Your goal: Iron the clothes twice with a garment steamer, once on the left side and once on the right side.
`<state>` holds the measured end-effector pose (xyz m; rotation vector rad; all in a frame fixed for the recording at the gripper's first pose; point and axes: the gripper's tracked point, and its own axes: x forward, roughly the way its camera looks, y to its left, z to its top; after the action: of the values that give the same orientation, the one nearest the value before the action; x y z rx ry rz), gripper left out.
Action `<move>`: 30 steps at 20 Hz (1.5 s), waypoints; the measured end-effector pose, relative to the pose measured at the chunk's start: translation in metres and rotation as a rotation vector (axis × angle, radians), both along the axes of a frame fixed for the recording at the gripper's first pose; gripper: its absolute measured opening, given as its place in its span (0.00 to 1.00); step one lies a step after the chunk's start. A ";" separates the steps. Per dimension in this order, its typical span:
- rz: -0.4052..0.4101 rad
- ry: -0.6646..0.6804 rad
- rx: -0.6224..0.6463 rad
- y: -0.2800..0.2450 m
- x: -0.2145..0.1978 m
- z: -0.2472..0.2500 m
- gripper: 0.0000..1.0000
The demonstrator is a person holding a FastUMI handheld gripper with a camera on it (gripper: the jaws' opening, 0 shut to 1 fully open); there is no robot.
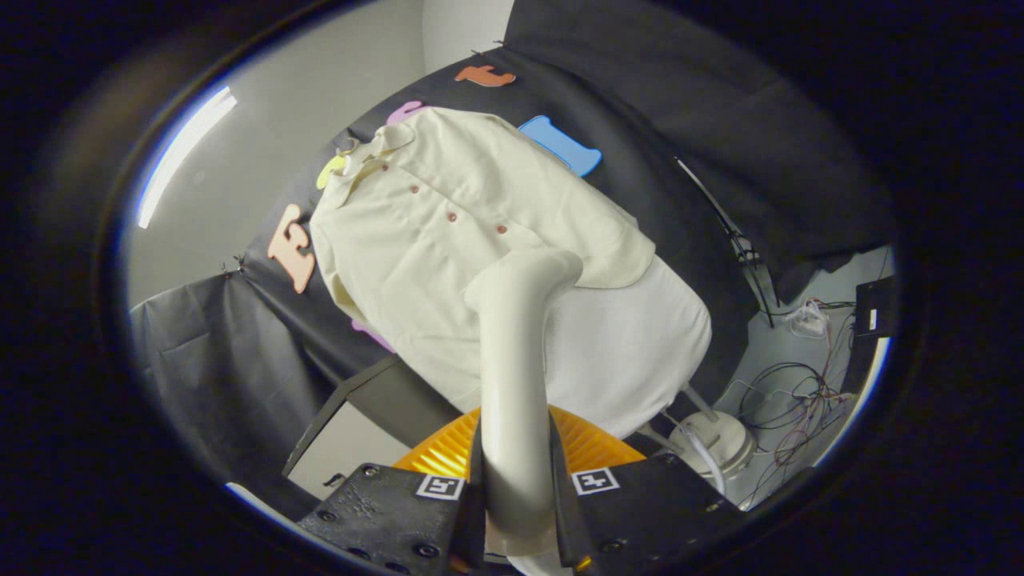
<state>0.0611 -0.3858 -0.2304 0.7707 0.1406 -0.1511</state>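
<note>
Two fingers of the claw (pixel 516 512) are pressed against the sides of the steamer handle (pixel 512 400), one on each flank, so the claw is clamped on it and nothing is left loose in the grip. The handle is seen running straight ahead from between the fingers, and its bent head (pixel 532 276) is turned toward the shirt (pixel 448 256).

The shirt is hung on a padded board (pixel 640 344) beyond the claw, buttoned front facing the steamer, collar at the far end and hem nearest the fingers. Its long axis is tilted in this view (the claw itself appears to be held at a roll), and runs from the collar down toward the steamer head. The row of buttons (pixel 456 216) is taken as the dividing line between the two halves of the garment.

Relative to the shirt, the steamer head is placed at the lower hem, close to the button line and a little to the side toward the bare board. Whether the head touches the cloth cannot be told from here.

The coming stroke is judged to turn on this: the head must be carried along the shirt's long axis, from hem toward collar or back, while being kept to one side of the buttons. An orange ribbed cap (pixel 448 456) is seen just ahead of the fingers, behind the handle, and a tangle of cables (pixel 792 392) lies on the floor well apart from the shirt.
</note>
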 end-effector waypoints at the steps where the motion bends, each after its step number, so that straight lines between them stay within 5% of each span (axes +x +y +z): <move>1: 0.013 -0.011 -0.011 0.015 -0.005 0.010 0.34; 10: 0.114 -0.161 -0.119 0.172 -0.042 0.125 0.34; 15: 0.161 -0.228 -0.343 0.277 -0.053 0.188 0.34; 21: 0.234 -0.241 -0.559 0.402 -0.071 0.204 0.34; 25: 0.242 -0.173 -0.670 0.434 -0.064 0.195 0.34; 30: 0.155 -0.132 -0.700 0.419 -0.054 0.197 0.34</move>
<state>0.0075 0.0331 -0.0337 0.0690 0.0151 0.0041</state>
